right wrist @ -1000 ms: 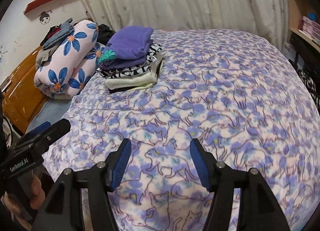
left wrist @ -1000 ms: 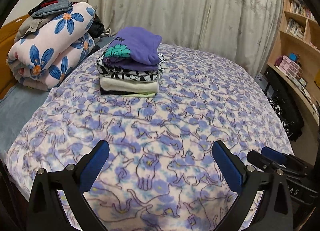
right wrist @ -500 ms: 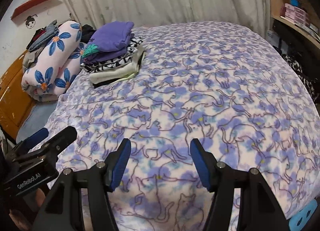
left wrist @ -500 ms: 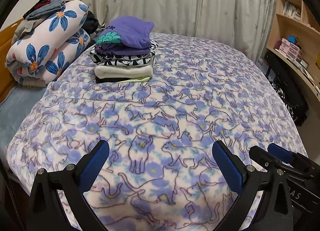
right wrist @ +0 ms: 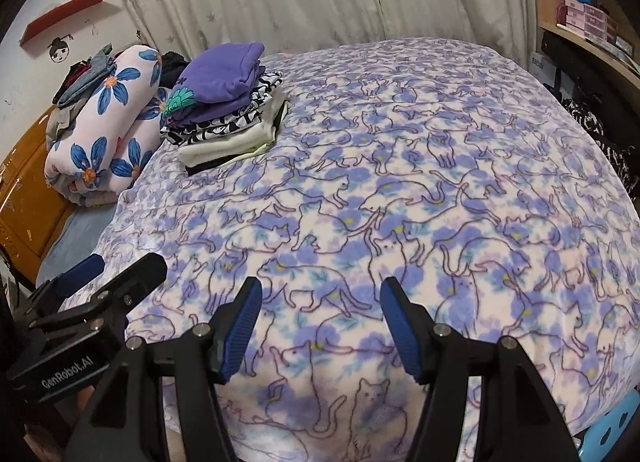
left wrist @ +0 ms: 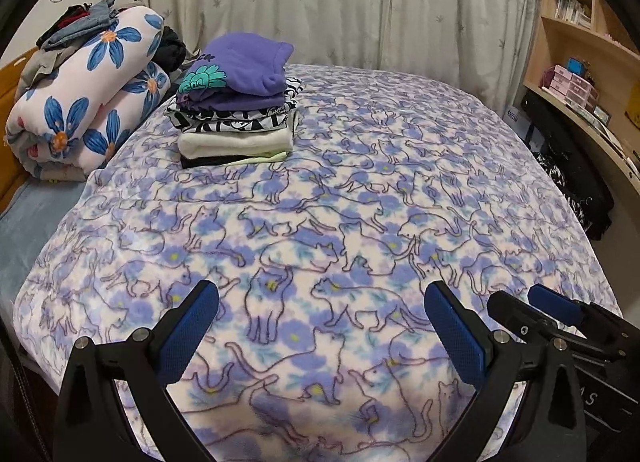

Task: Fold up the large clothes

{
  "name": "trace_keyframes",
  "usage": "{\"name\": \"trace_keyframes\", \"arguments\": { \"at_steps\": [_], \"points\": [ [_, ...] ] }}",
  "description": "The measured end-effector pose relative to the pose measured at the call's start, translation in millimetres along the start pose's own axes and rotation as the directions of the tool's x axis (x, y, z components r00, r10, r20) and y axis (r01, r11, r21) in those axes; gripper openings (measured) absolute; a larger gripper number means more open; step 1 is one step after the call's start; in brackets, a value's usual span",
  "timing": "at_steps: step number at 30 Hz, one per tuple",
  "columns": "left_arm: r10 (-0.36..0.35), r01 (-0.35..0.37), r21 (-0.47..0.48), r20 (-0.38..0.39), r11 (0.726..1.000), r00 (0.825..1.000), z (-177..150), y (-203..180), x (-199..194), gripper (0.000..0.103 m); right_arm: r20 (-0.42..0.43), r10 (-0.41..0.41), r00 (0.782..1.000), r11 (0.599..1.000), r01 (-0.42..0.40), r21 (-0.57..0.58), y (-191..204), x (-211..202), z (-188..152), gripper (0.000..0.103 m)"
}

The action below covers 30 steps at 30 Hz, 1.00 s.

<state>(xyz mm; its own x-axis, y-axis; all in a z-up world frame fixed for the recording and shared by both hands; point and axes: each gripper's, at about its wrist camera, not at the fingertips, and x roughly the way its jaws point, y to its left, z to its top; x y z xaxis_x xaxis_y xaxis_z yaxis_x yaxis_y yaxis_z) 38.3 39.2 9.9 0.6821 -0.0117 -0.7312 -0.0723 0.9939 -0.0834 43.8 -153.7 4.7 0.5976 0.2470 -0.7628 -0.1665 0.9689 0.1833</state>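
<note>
A stack of folded clothes (left wrist: 236, 102), with a purple top on it, sits at the far left of the bed; it also shows in the right wrist view (right wrist: 228, 102). The bed is covered by a purple cat-print blanket (left wrist: 360, 202). My left gripper (left wrist: 320, 326) is open and empty, above the blanket's near edge. My right gripper (right wrist: 320, 322) is open and empty, also above the near edge. The right gripper shows at the lower right of the left wrist view (left wrist: 560, 326). The left gripper shows at the lower left of the right wrist view (right wrist: 88, 302).
A rolled floral quilt (left wrist: 80, 102) with loose clothes (left wrist: 76, 22) on top lies left of the stack. A curtain (left wrist: 340, 2) hangs behind the bed. Wooden shelves (left wrist: 580, 54) and a black bag (left wrist: 568, 166) stand at the right. An orange headboard (right wrist: 24, 190) is at the left.
Both grippers have drawn back a little and risen, so the bed and the stack look slightly farther. Both stay open and empty. Nothing on the bed has moved.
</note>
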Motion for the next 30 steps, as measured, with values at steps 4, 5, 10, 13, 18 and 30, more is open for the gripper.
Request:
{"name": "trace_keyframes", "arguments": {
  "at_steps": [4, 5, 10, 13, 18, 30],
  "points": [
    [-0.001, 0.001, -0.004, -0.001, 1.0, 1.0, -1, -1, 0, 0.102, 0.003, -0.004, 1.0, 1.0, 0.004, 0.0, -1, -1, 0, 0.062],
    [-0.001, 0.001, -0.004, -0.004, 1.0, 1.0, -2, -2, 0, 0.102, 0.003, -0.006, 1.0, 1.0, 0.006, 0.0, -2, 0, 0, 0.062],
    [0.021, -0.021, 0.008, -0.015, 1.0, 1.0, -1, 0, 6, 0.102, 0.002, -0.006, 1.0, 1.0, 0.006, 0.003, -6, 0, 0, 0.062],
    [0.028, -0.028, 0.009, -0.019, 1.0, 0.999, -1, 2, 9, 0.102, 0.002, -0.011, 1.0, 1.0, 0.011, 0.002, -5, 1, 0, 0.062],
    [0.025, -0.025, -0.003, -0.034, 1.0, 0.999, 0, 7, 13, 0.102, -0.006, -0.006, 1.0, 1.0, 0.006, 0.002, -5, 4, -3, 0.062],
    [0.025, -0.025, -0.009, -0.057, 1.0, 0.998, -6, 11, 22, 0.102, -0.016, -0.022, 1.0, 1.0, 0.022, -0.001, -3, 10, -7, 0.062]
  ]
}}
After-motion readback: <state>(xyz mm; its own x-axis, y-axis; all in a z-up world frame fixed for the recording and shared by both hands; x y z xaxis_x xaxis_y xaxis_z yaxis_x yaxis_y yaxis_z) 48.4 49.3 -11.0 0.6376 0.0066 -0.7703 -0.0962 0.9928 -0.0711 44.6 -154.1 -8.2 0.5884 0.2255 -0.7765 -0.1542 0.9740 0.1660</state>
